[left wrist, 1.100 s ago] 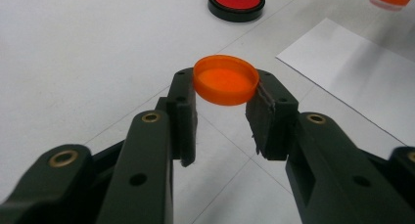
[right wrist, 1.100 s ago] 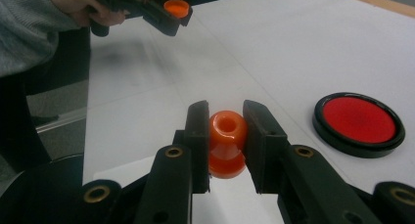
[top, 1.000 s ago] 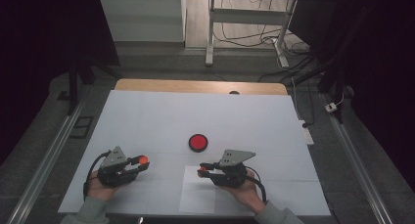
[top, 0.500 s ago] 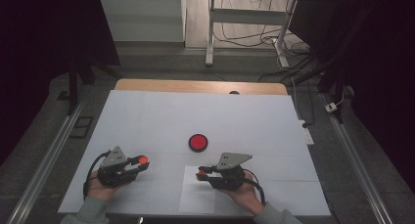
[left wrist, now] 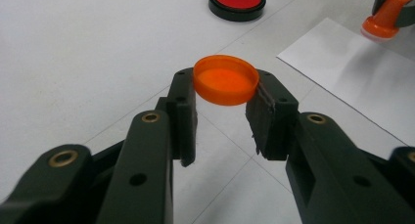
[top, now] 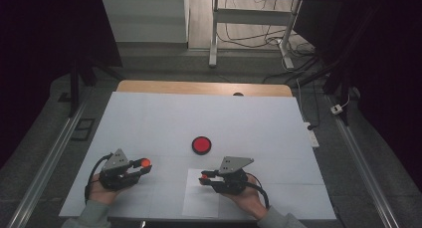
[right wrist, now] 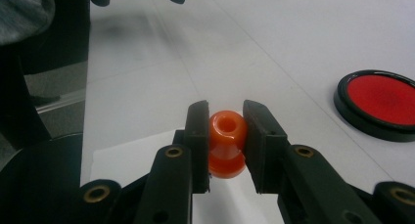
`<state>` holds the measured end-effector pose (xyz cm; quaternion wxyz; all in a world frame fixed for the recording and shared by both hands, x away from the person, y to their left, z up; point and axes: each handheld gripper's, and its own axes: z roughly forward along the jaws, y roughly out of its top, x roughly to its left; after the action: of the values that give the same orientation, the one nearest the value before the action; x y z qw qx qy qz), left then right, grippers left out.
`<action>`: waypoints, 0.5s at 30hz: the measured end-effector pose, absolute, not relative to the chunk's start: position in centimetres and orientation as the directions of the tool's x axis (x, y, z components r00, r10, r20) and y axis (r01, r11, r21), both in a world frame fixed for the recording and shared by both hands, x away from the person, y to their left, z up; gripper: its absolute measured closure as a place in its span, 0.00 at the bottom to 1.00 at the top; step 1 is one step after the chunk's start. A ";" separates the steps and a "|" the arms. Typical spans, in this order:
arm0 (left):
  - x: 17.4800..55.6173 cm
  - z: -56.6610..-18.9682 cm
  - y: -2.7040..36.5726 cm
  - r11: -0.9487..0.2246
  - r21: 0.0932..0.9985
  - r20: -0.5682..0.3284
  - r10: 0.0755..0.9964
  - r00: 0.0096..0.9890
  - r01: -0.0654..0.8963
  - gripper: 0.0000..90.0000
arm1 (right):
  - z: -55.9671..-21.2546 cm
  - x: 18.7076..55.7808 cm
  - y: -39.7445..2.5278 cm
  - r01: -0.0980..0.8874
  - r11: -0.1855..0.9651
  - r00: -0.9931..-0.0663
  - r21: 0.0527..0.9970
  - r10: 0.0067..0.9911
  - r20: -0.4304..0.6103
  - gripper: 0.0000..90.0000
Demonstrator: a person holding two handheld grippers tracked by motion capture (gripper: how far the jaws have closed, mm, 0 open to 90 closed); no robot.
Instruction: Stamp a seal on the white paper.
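Observation:
A shallow orange cap (left wrist: pixel 226 79) is pinched edge to edge in my left gripper (top: pixel 143 164), hollow side up, just above the white table at the near left. My right gripper (top: pixel 204 178) is shut on a small orange stamp (right wrist: pixel 226 143) with a round knob and a flared base. It holds the stamp over the left edge of a white paper sheet (top: pixel 201 200). A round red pad in a black rim (top: pixel 201 145) lies on the table beyond both grippers, between them. The two grippers point toward each other.
The white table cover (top: pixel 199 113) stretches far beyond the pad, with a wooden edge (top: pixel 204 87) at the back. Metal rails (top: pixel 45 163) run along both sides. A person's hands and grey sleeves come in at the near edge.
The right gripper with the stamp has drifted slightly toward the near edge. The left gripper has held almost still.

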<state>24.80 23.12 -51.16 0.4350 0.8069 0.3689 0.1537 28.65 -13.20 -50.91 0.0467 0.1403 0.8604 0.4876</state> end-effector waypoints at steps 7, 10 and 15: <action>24.8 -51.2 23.1 -0.350 0.815 -0.073 0.729 0.681 0.462 0.72 | -51.3 28.7 -13.1 0.204 0.499 -0.956 0.842 0.289 0.060 0.80; 24.8 -51.2 23.1 -0.350 0.815 -0.072 0.729 0.681 0.461 0.72 | -51.5 28.6 -12.9 0.200 0.518 -0.957 0.831 0.285 0.053 0.80; 24.8 -51.2 23.1 -0.350 0.815 -0.073 0.729 0.681 0.462 0.72 | -51.8 28.7 -12.8 0.201 0.530 -0.958 0.824 0.283 0.052 0.81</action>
<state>24.81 23.14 -51.19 0.4346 0.8072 0.3687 0.1536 28.66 -12.79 -51.85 0.0439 0.1384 0.8734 0.4648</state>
